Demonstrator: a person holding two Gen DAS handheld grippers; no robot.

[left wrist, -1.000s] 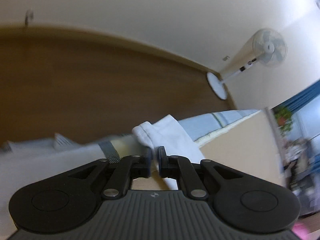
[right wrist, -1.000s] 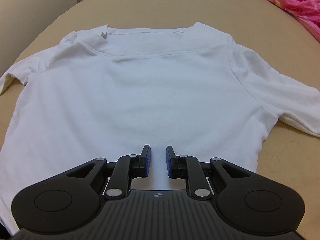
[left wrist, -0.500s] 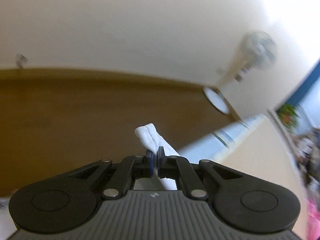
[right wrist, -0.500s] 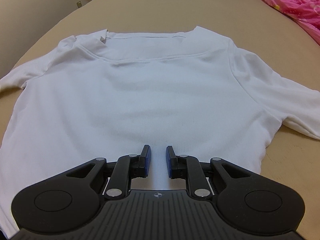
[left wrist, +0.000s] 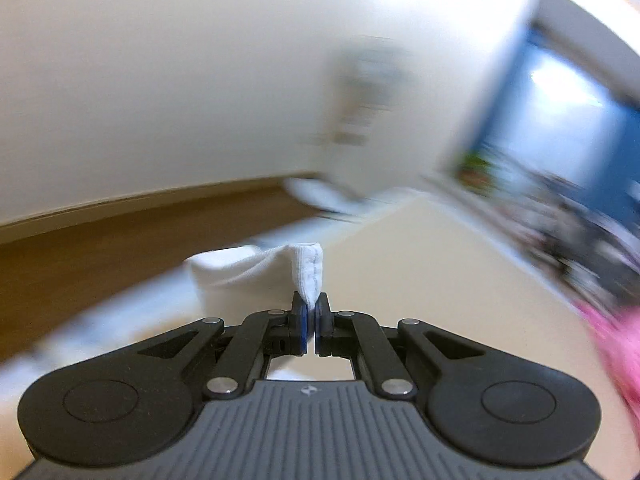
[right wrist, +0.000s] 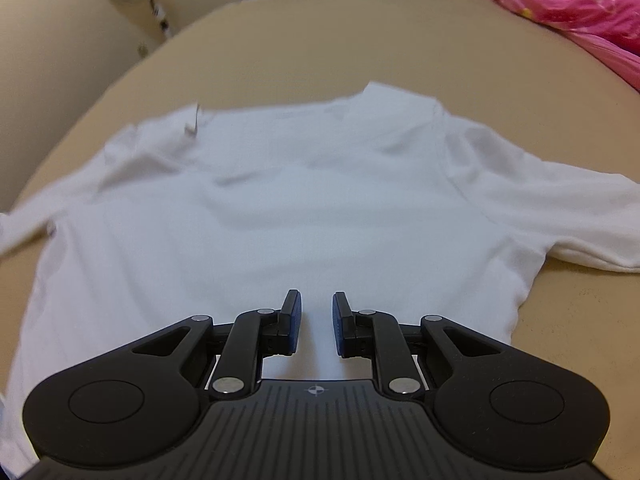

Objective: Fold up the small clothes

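The white shirt (right wrist: 288, 216) lies spread flat on the tan bed surface (right wrist: 320, 48), collar at the far side, one sleeve reaching right. Its left sleeve cuff (left wrist: 308, 272) is pinched in the left gripper (left wrist: 311, 320), whose jaws are clamped tight on the fabric. The right gripper (right wrist: 316, 320) hovers over the near hem, jaws narrowly apart, holding nothing. Pink bedding (right wrist: 568, 4) sits far right. Compared with a second ago, the cuff is lifted higher and swung toward the bed; the right gripper has barely moved.

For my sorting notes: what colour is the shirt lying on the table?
Plain white shirt, no pattern visible; the right wrist view shows it best.
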